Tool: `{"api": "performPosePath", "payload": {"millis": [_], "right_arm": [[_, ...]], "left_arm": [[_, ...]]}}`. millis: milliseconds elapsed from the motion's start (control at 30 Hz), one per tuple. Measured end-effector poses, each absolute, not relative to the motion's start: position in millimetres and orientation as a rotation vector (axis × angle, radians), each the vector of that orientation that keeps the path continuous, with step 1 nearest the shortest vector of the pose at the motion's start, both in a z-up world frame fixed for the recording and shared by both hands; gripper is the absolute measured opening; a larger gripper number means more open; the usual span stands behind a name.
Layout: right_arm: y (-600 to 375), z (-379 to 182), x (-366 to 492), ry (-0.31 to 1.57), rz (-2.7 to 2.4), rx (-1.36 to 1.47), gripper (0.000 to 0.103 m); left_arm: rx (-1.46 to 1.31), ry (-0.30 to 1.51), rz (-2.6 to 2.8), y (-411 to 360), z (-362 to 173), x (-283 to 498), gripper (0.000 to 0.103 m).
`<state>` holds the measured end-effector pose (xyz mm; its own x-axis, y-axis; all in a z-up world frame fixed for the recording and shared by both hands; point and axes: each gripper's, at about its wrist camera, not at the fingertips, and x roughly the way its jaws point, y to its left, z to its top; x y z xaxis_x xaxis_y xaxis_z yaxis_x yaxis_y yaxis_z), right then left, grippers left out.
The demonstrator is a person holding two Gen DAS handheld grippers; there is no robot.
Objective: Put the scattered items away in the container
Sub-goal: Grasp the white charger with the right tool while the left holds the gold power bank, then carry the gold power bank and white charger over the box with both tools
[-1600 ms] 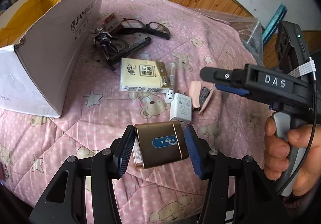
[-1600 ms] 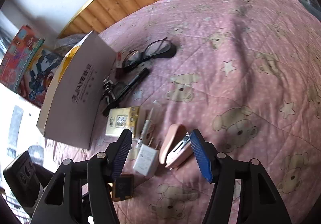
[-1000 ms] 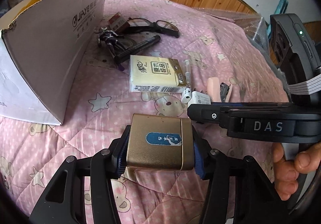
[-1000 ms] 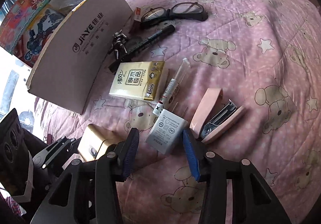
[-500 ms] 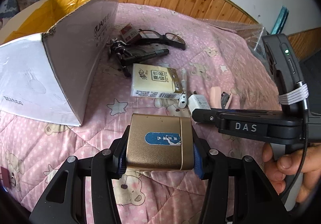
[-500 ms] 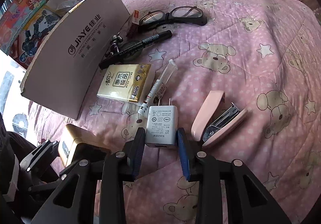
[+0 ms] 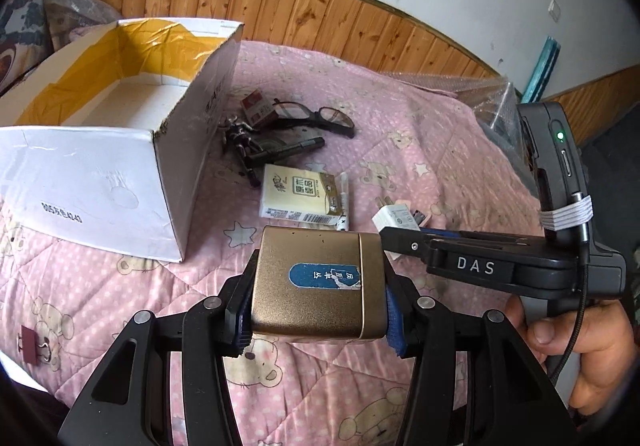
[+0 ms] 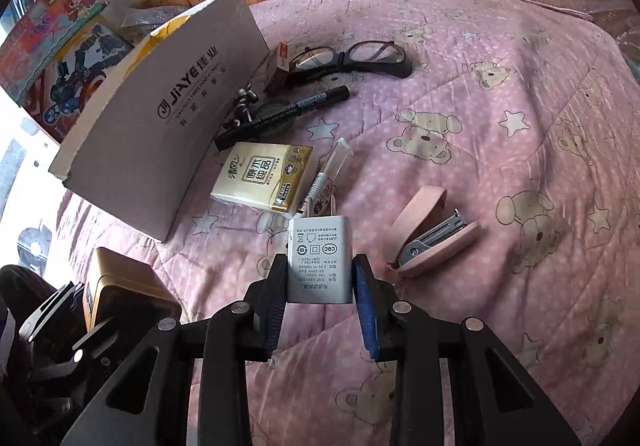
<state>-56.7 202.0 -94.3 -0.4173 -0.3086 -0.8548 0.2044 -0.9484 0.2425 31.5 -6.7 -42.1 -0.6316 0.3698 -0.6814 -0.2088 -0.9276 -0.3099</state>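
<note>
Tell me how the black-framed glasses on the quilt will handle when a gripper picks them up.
The glasses look light and thin-framed, so probably fragile: a hard squeeze on the lenses could crack them. Their temple arms seem folded, which should keep them from flopping. One end lies against the small red-and-white box, so a sideways push would likely shove that along too.

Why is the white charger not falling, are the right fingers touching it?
Touching. The right wrist view shows the right gripper fingers pressed against both sides of the charger, holding it off the blanket.
</note>
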Motion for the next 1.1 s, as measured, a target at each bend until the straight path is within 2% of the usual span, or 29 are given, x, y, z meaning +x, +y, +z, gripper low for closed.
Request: {"api": "performPosePath", "payload": {"millis": [400, 833, 1100], "right_arm": [[192.0, -35.6, -8.4, -0.275, -2.378, 1.312, 0.033], [142.9, 33.2, -11.2, -0.212, -2.301, 1.119, 0.033], [115.0, 53.9, -27.5, -0.175, -2.272, 1.076, 0.033]], "left_arm": [[-0.99, -0.37, 2.598, -29.6, 9.7, 47.4, 0.053], [-0.886, -0.506, 2.703, -90.7, 54.7, 34.3, 0.053], [-0.889, -0.517, 2.74, -110.4, 70.8, 11.4, 0.053]]}}
